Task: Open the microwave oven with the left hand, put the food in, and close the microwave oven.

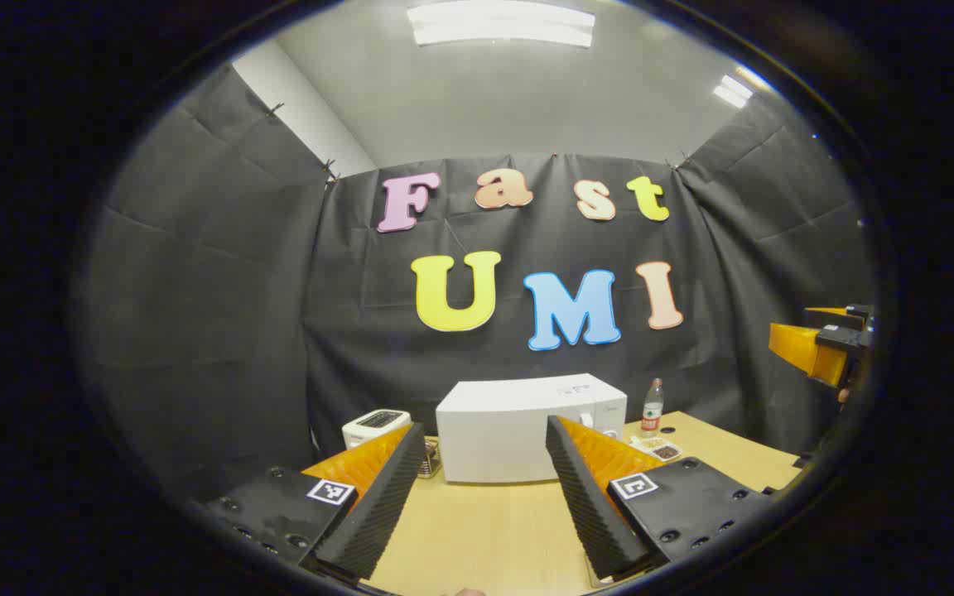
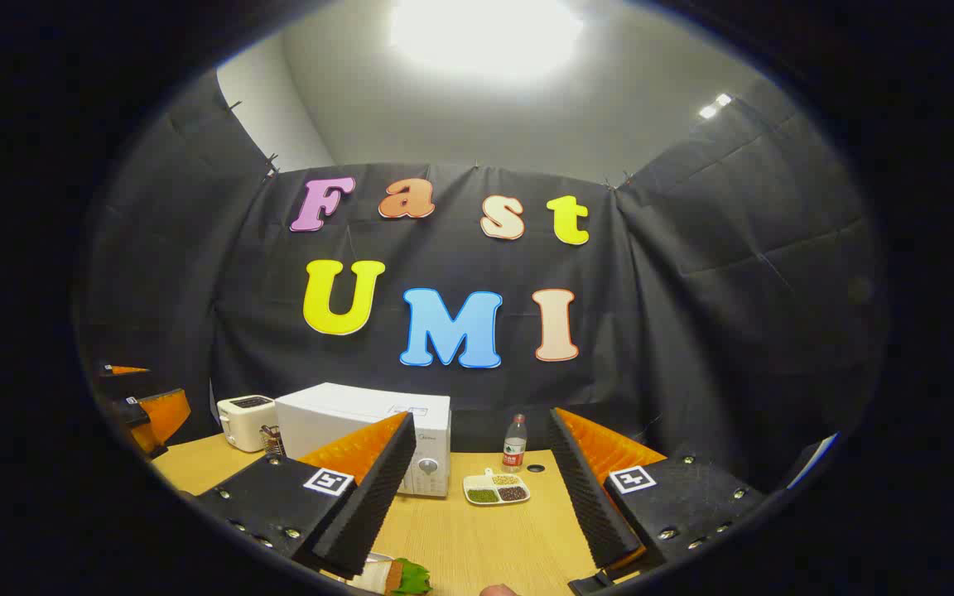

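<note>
Microwave oven (image 1: 518,430) sits low centre in the left gripper view, at the back of the wooden table (image 1: 477,530) against the black cloth wall; door shut, control knob on its right side. In the right gripper view it sits lower left of centre (image 2: 361,426), knob panel facing the camera. Judged a rigid, fairly heavy box: it should stay put under a door pull. No handle resolves at this range, so the hold is likely the door edge beside the knob panel. Cannot confirm.

Food (image 2: 398,577): at the very bottom edge of the right gripper view, something with a green leaf and pale wrap, perhaps a sandwich. Judged soft, light and crushable; take it across its sides with light pressure.

Left gripper (image 1: 481,497): fingers spread wide, nothing between them, raised above the table and aimed at the oven, well short of it. Right gripper (image 2: 477,505): also spread wide and empty, above the table with the food just below.

Around the oven: toaster (image 1: 375,426) just to its left, a water bottle (image 1: 652,407) to its right, and a divided dish of beans (image 2: 496,488) in front of the bottle.
</note>
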A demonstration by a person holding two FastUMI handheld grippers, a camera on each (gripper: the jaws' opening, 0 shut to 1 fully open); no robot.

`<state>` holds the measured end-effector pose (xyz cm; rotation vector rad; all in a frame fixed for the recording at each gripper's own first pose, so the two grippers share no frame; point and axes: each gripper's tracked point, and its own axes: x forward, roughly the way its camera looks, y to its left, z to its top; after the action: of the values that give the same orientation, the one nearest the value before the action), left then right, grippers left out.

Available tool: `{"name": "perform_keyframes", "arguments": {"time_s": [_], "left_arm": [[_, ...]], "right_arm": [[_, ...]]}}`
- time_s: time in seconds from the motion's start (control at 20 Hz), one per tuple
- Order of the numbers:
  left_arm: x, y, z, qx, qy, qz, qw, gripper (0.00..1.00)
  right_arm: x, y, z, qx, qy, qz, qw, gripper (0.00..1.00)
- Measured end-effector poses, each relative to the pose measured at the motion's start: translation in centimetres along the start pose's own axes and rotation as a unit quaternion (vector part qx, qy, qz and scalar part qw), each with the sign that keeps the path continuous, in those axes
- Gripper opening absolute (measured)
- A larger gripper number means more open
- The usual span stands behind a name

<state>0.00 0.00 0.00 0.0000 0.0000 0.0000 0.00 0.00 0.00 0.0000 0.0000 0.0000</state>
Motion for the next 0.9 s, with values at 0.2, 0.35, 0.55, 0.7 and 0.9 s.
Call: {"name": "perform_keyframes", "arguments": {"time_s": [0.2, 0.35, 0.55, 0.7, 0.9], "left_arm": [[0.2, -0.2, 0.4, -0.003, 0.000, 0.004, 1.000, 1.00], [0.1, -0.7, 0.9, -0.002, -0.004, 0.008, 1.000, 1.00], [0.2, -1.8, 0.7, -0.012, 0.000, 0.015, 1.000, 0.96], [0.4, -3.1, 0.5, -0.013, 0.002, 0.022, 1.000, 0.96], [1.1, -4.0, 0.6, -0.002, 0.001, 0.037, 0.999, 0.96]], "right_arm": [[0.0, -0.9, 0.2, 0.004, -0.005, -0.003, 1.000, 0.96], [0.1, -1.6, -0.1, 0.006, -0.003, -0.001, 1.000, 0.96], [0.3, -2.5, -0.6, 0.009, 0.002, 0.008, 1.000, 0.96], [0.6, -3.4, -0.6, 0.013, -0.001, 0.017, 1.000, 0.96], [1.2, -4.5, -1.0, 0.015, -0.011, 0.034, 0.999, 0.96]]}}
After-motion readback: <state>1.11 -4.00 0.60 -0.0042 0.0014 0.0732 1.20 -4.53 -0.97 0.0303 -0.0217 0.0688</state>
